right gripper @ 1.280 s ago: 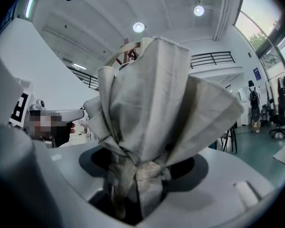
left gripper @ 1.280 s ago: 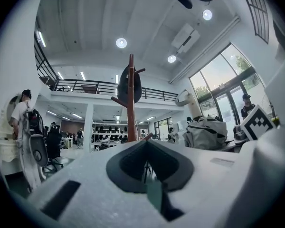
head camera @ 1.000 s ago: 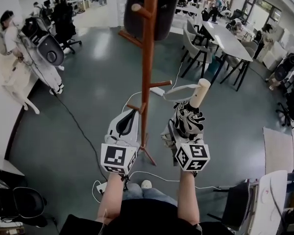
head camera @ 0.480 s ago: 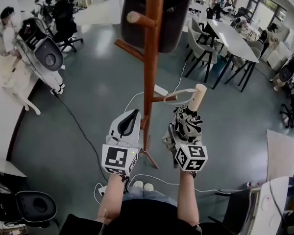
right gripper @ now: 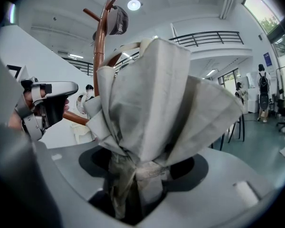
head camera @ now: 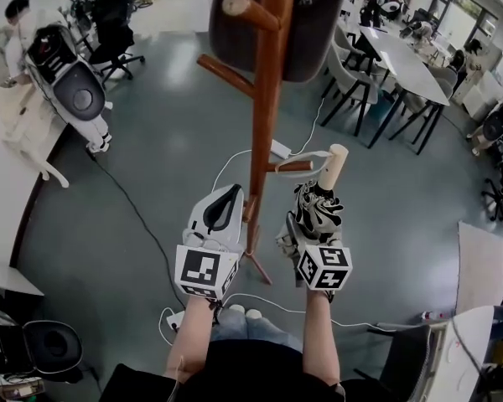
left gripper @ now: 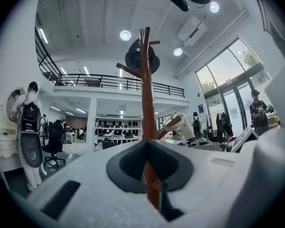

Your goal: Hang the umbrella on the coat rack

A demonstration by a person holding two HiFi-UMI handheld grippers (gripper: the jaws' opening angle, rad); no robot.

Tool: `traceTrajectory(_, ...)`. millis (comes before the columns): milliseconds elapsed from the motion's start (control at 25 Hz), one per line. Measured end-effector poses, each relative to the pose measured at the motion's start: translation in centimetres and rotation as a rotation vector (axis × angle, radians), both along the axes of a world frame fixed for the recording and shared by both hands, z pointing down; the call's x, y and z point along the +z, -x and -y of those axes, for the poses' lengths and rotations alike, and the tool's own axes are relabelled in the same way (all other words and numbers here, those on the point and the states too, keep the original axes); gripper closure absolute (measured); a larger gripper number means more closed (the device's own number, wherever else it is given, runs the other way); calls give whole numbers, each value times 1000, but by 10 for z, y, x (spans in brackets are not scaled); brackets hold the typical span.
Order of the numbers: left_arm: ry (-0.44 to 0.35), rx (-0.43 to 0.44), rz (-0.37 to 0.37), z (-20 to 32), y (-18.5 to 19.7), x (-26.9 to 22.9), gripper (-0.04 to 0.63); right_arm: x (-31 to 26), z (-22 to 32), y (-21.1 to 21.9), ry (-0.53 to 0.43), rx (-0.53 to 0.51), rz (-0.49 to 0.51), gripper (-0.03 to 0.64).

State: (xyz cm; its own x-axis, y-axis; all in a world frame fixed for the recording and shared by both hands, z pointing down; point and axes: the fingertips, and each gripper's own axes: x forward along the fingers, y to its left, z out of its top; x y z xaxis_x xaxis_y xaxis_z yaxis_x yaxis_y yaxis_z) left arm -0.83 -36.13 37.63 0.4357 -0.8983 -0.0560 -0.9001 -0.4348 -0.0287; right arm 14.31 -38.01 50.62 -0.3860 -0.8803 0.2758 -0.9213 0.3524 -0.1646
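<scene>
Site: open office hall with a grey-green floor [head camera: 168, 141]; desks and chairs far off on both sides.

Tall red-brown wooden coat rack [head camera: 264, 99] stands straight ahead of the person, with pegs at several heights. A dark cap [head camera: 260, 23] hangs at its top.

Folded umbrella with black-and-white patterned fabric [head camera: 318, 208] is just right of the pole, held upright with its pale wooden handle [head camera: 334, 164] uppermost. Its thin white wrist loop [head camera: 302, 156] reaches left to the short low peg [head camera: 289, 167] on the rack's right side. Whether the loop is around the peg or only beside it cannot be told.

Right gripper [head camera: 314, 223] is clamped on the bunched umbrella cloth; the right gripper view shows the fabric pinched between the jaws. Left gripper [head camera: 231, 193] sits just left of the pole with its jaws drawn together and nothing in them — the pole shows behind the narrow slit, not inside it.

Judgement: the hang is close but not confirmed.

Risks from here:
- The peg is short, so a loop caught only at the tip could slide off when the cloth is let go, and the umbrella would drop.
- The grip is on soft fabric, not the shaft, so the umbrella may sag or twist and pull the loop out of line.
- A sideways nudge on the pole could rock the rack or shake the cap loose.
- A white cable [head camera: 277, 304] lies on the floor near the feet — a trip hazard.
</scene>
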Motion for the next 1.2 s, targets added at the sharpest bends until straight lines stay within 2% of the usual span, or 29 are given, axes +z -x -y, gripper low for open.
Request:
traceTrajectory(280, 1, -10, -19, -2, 11, 14, 592, 28, 3, 18, 21, -31, -10, 296)
traceTrajectory(640, 9, -17, -6, -8, 19, 39, 592, 80, -4, 41, 55, -68, 7, 296)
traceTrajectory(920, 10, 7, -9, -18, 24, 54, 592, 122, -21, 63, 66, -101, -60, 293)
traceTrajectory(1080, 14, 18, -12, -21, 22, 59, 592, 138, -28, 65, 72, -117, -115, 288)
traceTrajectory(1200, 14, 26, -16, -23, 19, 62, 592, 149, -33, 64, 85, -119, -119, 288)
